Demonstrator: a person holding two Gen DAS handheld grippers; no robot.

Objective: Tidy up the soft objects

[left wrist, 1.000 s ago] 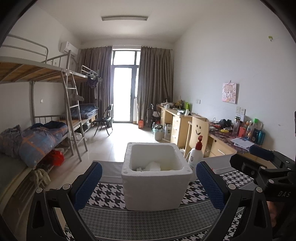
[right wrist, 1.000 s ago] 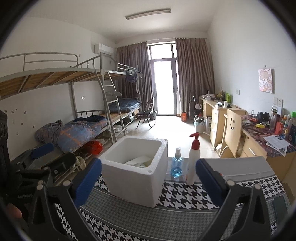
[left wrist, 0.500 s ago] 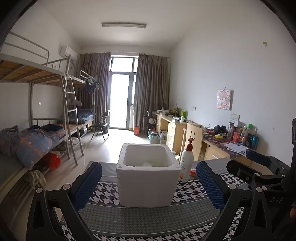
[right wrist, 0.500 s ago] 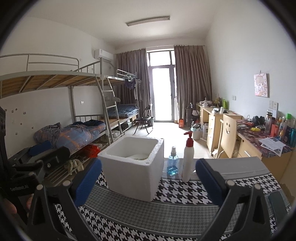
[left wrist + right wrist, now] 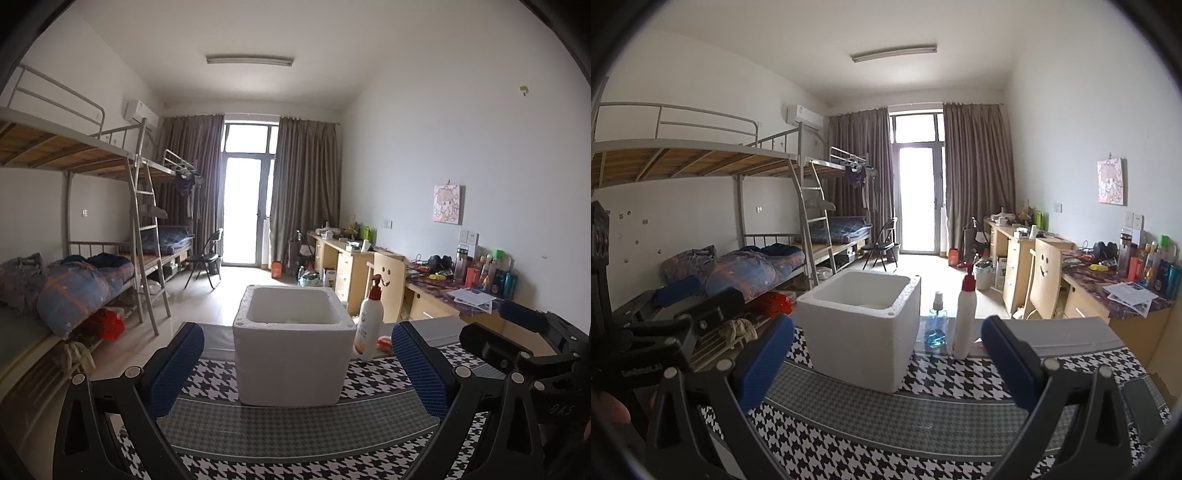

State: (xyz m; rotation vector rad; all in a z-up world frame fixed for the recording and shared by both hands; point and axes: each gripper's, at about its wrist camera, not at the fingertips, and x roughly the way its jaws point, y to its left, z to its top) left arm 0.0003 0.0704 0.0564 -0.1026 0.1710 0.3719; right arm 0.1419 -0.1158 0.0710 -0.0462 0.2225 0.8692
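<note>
Both grippers sit low over the near edge of the tabletop (image 5: 295, 424), facing the foam box (image 5: 293, 347), which stands upright w/ mouth open to the top, prob. the bin for the soft objects. Left gripper (image 5: 295, 369): jaws spread wide, nothing between the blue pads (image 5: 177, 369). Right gripper (image 5: 886, 362): same, jaws spread, empty. Each gripper shows at the edge of the other's view, so they're side by side, well apart, not crossing.

Soft stuff: only a pale bit shows low inside the box past the rim in both views; can't tell what it is or how much. No loose soft item visible on the houndstooth cloth (image 5: 960, 387) in front.

Judgement: the box sits mid-table so either side can reach it from above; jaws look pre-opened for a next pick, or the job's nearly done.

Room/edges: the front strip of cloth is bare, so there's free room to move. Right of the box it's tight: pump bottle (image 5: 964, 317) just beside it and blue spray bottle (image 5: 936, 321) between them, both upright, tall, easy to tip. Small orange thing (image 5: 384, 343) behind the pump, unclear. Left of the box the tabletop ends soon, w/ floor and bunk bed (image 5: 74, 288) beyond. A dark flat item (image 5: 1141, 406) lies at the far right edge.
</note>
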